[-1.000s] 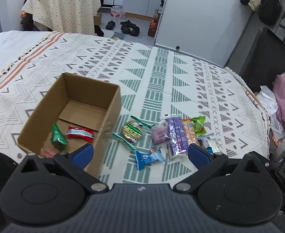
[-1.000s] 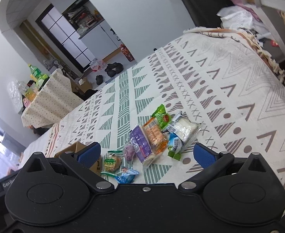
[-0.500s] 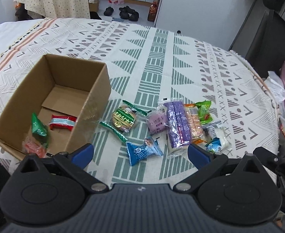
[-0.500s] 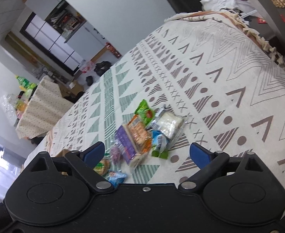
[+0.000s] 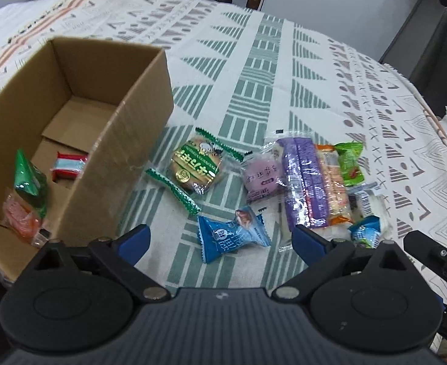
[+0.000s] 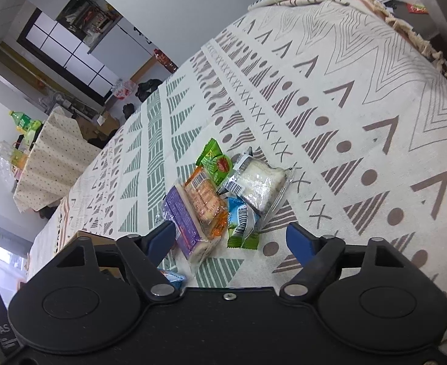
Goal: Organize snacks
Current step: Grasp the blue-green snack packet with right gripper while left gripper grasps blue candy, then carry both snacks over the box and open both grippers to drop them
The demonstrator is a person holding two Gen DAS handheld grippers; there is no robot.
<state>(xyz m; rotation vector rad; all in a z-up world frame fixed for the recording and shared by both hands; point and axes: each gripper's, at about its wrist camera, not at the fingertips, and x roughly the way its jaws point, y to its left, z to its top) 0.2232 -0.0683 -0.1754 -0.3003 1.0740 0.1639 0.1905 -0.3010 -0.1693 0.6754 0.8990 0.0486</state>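
now both grippers over the snack pile, jaws wide, nothing gripped.
left gripper (image 5: 220, 238) closing around blue candy packet (image 5: 231, 235); right gripper (image 6: 231, 240) closing, blue-green packet (image 6: 243, 222) between fingers, untouched.

The right gripper (image 6: 231, 238) hangs over the patterned bedspread (image 6: 330, 97), its blue fingers (image 6: 299, 241) apart and just narrowing, gripping nothing. Between them lies a snack heap: a purple pack (image 6: 182, 219) beside an orange pack (image 6: 206, 200), a white clear-wrapped pack (image 6: 258, 184) behind, a green packet (image 6: 214, 161) farthest.
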